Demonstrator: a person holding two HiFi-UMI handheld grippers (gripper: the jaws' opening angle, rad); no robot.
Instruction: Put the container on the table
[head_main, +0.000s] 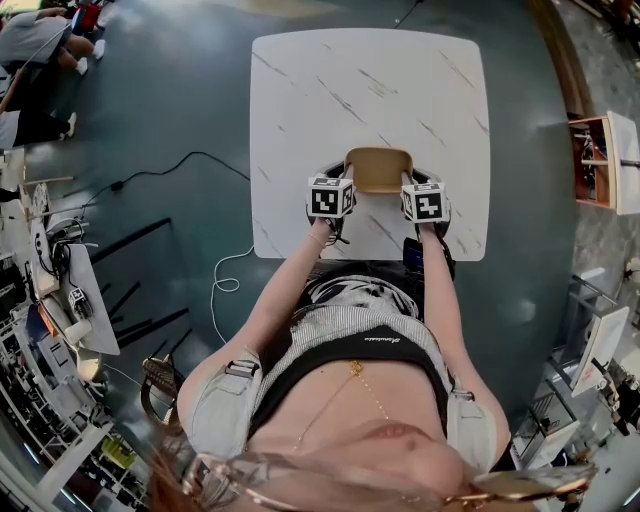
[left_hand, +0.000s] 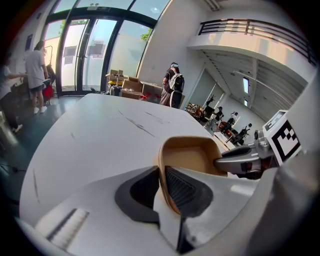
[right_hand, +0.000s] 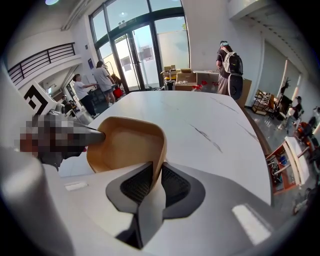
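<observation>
Left hand-held gripper (left_hand: 161, 174), right hand-held gripper (right_hand: 157, 169) | clamped on container (head_main: 379, 170) | underside hidden

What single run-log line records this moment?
left hand-held gripper: shut on container | right hand-held gripper: shut on container | container: empty, above white table | contact: unclear

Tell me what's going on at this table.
A person holds a gripper in each hand. The left gripper is shut on one side wall of a tan container, the right gripper on the opposite wall. The container is empty and upright over the near part of the white table; whether it already touches the tabletop cannot be told.
</observation>
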